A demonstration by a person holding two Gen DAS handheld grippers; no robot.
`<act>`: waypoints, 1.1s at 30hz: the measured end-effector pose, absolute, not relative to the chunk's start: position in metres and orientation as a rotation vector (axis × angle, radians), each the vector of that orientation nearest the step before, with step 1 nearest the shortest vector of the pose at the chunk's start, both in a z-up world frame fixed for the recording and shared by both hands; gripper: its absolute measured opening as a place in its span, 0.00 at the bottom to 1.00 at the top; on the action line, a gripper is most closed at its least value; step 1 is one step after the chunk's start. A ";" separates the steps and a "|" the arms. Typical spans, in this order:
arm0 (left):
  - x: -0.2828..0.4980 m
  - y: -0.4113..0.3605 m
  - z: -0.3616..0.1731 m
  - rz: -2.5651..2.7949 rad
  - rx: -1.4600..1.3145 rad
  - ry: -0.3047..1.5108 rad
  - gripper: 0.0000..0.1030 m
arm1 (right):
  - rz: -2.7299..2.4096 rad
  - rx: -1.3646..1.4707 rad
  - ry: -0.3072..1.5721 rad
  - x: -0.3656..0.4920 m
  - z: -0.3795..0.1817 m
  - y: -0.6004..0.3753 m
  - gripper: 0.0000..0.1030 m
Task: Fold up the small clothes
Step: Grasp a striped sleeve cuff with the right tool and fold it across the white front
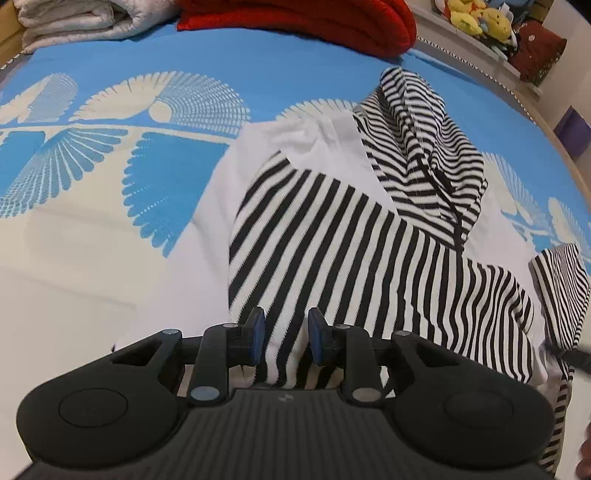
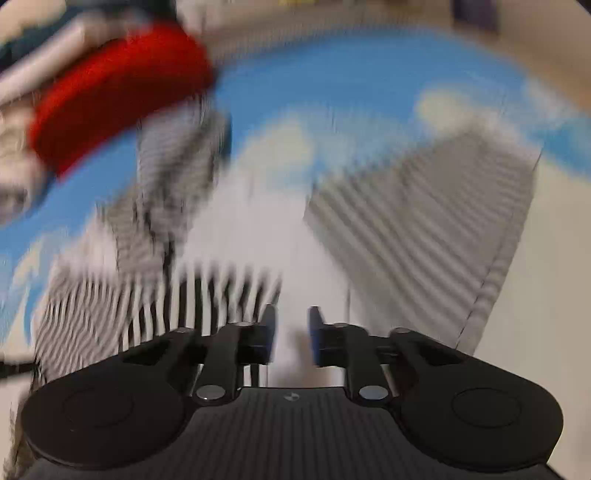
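striped hoodie (image 2: pixel 229 280) motion-blurred; right claw (image 2: pixel 291 332) grip unclear.

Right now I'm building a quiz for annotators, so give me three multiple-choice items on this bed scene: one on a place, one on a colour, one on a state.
1. Where does the red blanket lie?
A) beyond the striped hoodie, at the bed's far side
B) on top of the hoodie
C) between a gripper's fingers

2. What colours are the hoodie's stripes?
A) red and blue
B) black and white
C) green and yellow

3. How does the left gripper stand?
A) wide open, holding nothing
B) out of view
C) closed on the hoodie's fabric

Key: 1 A, the red blanket sits past the hoodie's hood. 2 B, dark and white bands cover the sleeves and hood. 3 C, striped cloth is bunched between its blue pads.
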State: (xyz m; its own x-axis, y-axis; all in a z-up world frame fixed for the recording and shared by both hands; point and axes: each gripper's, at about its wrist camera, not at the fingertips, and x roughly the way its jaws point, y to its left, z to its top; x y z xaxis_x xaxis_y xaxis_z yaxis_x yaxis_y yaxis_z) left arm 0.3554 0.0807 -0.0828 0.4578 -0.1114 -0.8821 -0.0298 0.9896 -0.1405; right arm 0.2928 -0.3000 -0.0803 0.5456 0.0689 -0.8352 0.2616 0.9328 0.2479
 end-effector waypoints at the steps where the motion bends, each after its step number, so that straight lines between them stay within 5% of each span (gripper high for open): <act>1: 0.356 0.080 -0.085 -0.049 -0.143 1.103 0.27 | -0.147 0.366 1.081 0.296 -0.095 -0.302 0.27; 17: 0.355 0.058 -0.078 -0.058 -0.058 1.069 0.27 | -0.375 0.434 0.805 0.290 -0.050 -0.427 0.29; 33: 0.358 0.046 -0.082 -0.074 -0.040 1.082 0.27 | -0.532 0.774 0.739 0.313 -0.120 -0.564 0.42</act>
